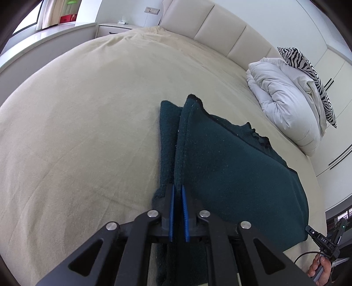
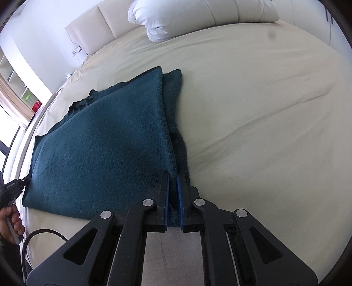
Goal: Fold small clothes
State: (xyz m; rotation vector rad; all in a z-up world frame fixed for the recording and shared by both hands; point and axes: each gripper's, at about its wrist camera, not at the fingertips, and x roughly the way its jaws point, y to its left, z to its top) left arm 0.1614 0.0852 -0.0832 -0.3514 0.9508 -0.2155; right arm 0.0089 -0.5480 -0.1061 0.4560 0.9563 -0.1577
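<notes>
Fuzzy dark-teal knitted garment [image 1: 231,158] stretches crosswise on the beige bed sheet [image 1: 88,132] between left gripper [image 1: 177,191] and right gripper [image 2: 173,176], each clamped on an end, layers extending forward.

A wide bed [image 1: 88,114] under a beige sheet fills the view. At its far side runs a cream padded headboard [image 1: 220,28]. A rolled white duvet [image 1: 283,96] lies at the far right against it, with a zebra-print pillow [image 1: 308,72] propped on top. A white nightstand [image 1: 114,29] stands far left, beside a window ledge holding a red box [image 1: 67,18].
</notes>
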